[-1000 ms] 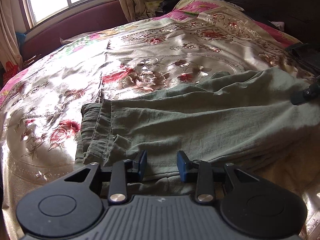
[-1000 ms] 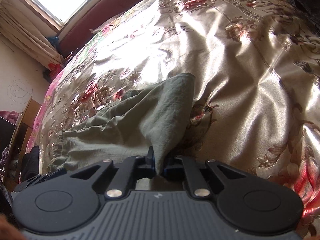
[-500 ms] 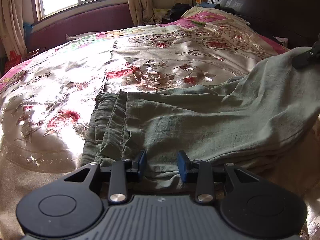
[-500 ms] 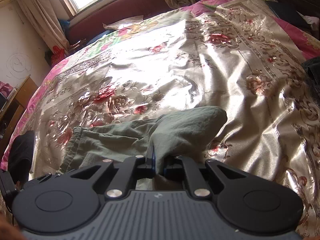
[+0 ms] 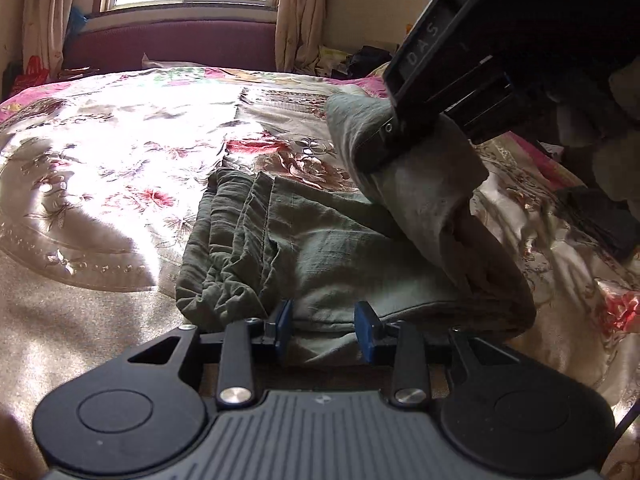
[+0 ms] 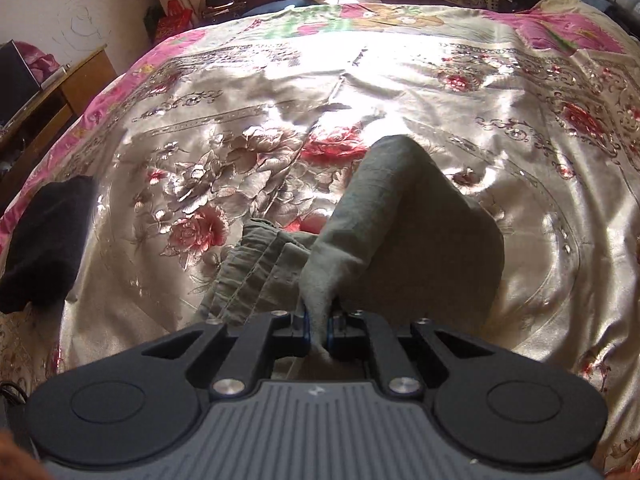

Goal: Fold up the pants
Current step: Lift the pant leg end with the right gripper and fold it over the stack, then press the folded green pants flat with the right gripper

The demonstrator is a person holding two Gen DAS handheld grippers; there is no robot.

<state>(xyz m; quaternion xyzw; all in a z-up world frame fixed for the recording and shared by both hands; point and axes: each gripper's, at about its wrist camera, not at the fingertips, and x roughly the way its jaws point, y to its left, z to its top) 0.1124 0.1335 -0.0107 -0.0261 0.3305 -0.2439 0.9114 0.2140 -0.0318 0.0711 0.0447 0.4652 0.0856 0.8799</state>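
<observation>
Wrinkly olive-green cotton pants lying on shiny floral satin bedspread, waistband end flat. Right gripper jaws pinching leg end, lifted above waistband. Left gripper jaws spread, resting at near edge, gripping nothing. Risk imo: slick satin, nothing pinned, so bottom layer could slide and fold lands crooked.

Two close wrist views, shared bedspread
</observation>
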